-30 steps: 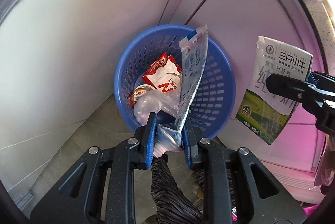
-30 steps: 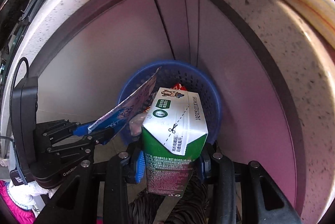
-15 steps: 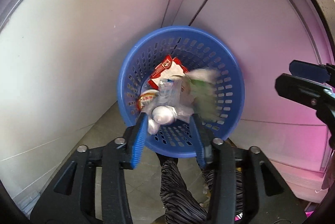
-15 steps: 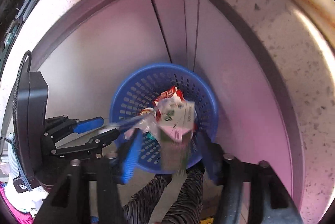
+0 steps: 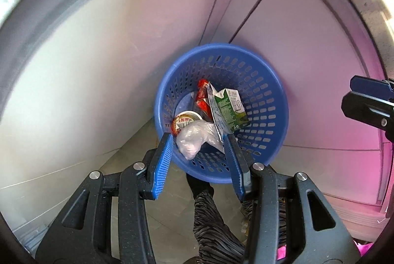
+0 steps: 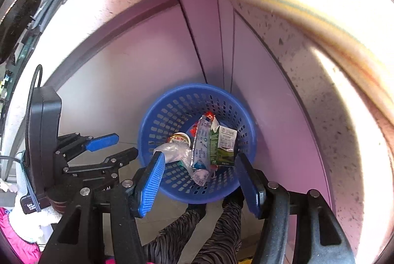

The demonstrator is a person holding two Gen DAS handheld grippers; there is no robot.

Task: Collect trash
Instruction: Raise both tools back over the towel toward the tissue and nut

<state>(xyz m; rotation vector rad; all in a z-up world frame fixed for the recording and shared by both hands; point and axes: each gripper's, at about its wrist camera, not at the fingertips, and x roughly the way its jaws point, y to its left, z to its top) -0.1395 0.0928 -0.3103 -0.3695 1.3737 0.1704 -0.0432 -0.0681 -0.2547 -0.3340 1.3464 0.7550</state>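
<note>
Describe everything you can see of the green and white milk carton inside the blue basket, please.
The milk carton is a small box, of coated paper as it looks, dark green on its sides with white panels and printed text. It looks dented rather than square. It lies tilted inside the blue basket, near its right wall. A long white and blue wrapper leans against its left side, and a red packet shows behind it. Neither hand-held gripper touches it.

Your left wrist view looks steeply down between its own fingers into the blue basket from near above. Your right wrist view does likewise from beside it, sharing the basket and catching the left gripper.
</note>
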